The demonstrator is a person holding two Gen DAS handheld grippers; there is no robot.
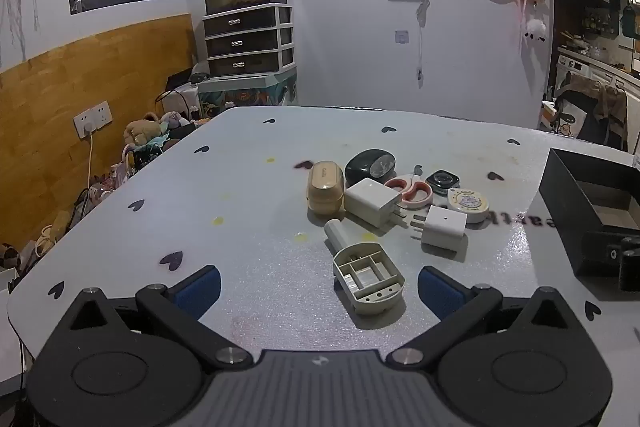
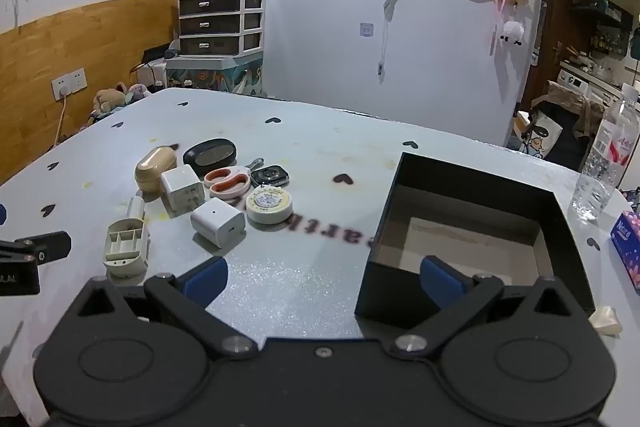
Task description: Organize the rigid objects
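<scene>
A cluster of small rigid objects lies mid-table: a beige case (image 1: 325,187), a dark oval case (image 1: 370,165), a large white charger (image 1: 373,201), a small white charger (image 1: 443,227), orange-handled scissors (image 1: 412,189), a smartwatch (image 1: 442,181), a round tape measure (image 1: 468,203) and a beige compartment shell (image 1: 369,277). An open black box (image 2: 476,227) stands to their right. My left gripper (image 1: 318,287) is open just short of the shell, holding nothing. Wide open too, my right gripper (image 2: 324,279) hovers by the box's near left corner.
A water bottle (image 2: 606,163) and a tissue pack (image 2: 628,247) stand at the table's right edge, with a small cream object (image 2: 606,321) near the front. The white table (image 1: 248,219) carries heart prints. Drawers and a tank stand behind.
</scene>
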